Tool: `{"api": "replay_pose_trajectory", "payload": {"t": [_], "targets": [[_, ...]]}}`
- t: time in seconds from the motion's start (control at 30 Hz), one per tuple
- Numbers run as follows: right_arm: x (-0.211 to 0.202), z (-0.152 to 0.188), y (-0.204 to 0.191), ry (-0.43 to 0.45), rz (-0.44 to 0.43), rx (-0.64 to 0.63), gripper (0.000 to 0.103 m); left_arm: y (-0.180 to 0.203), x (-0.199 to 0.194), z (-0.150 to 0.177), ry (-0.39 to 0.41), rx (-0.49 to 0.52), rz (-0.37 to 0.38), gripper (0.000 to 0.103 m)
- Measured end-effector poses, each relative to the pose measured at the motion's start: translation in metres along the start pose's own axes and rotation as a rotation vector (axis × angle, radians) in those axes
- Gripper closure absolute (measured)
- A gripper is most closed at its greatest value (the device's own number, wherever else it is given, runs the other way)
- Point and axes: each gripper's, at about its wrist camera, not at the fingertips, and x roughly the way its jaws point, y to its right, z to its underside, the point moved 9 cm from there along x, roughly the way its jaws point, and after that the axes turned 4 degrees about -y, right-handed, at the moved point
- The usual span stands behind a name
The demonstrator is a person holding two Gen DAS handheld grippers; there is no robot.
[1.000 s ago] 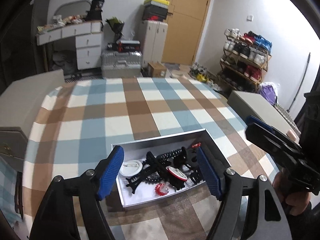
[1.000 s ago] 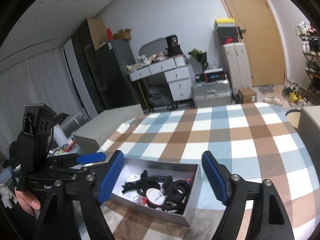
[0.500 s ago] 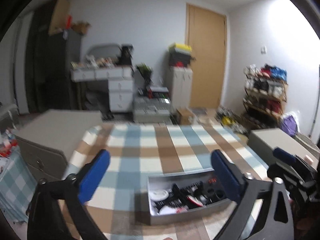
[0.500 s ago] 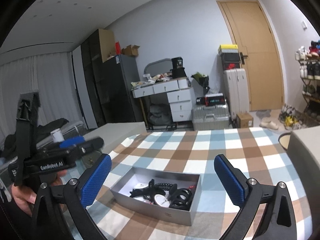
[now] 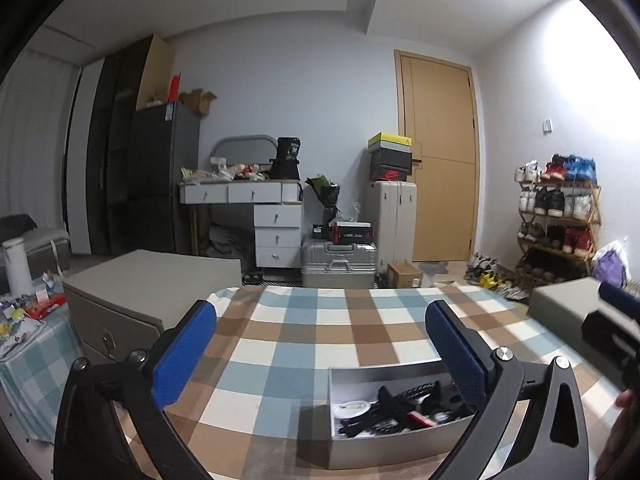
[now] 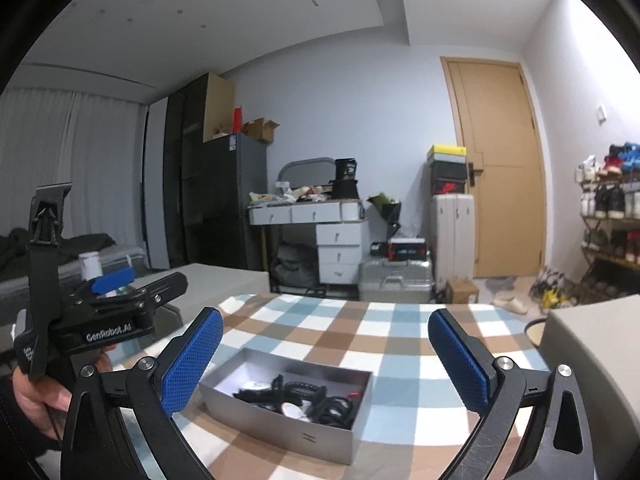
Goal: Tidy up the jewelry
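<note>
Checked table; both grippers spread wide, empty.

Left wrist view: right blue pad hid the far right end of the grey box; contents a dark tangle, single pieces too small to tell. Right gripper cut off by the frame's right edge, jaws not visible there. Right wrist view: box's near wall hid part of the contents, left hand cut off at the left edge
</note>
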Motion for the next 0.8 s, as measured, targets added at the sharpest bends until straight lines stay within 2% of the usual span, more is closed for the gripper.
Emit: {"api": "replay_pose_trajectory", "payload": {"t": [0.27,0.47,0.63,0.8], "targets": [[0.010,0.026,0.001,-0.034,0.051,-0.054,0.000,-0.002,0.007,0.025,-0.050,0.003,-0.007,0.001],[0.017,0.043,0.012,-0.076,0.064,-0.023,0.000,0.003,0.013,0.041,-0.115,-0.003,0.014,0.001],[0.022,0.046,0.022,-0.103,0.059,0.018,0.000,0.008,0.010,0.041,-0.131,0.005,0.029,0.001],[0.036,0.054,0.026,-0.175,0.081,0.024,0.000,0.013,0.008,0.041,-0.145,0.028,0.031,0.001]]}}
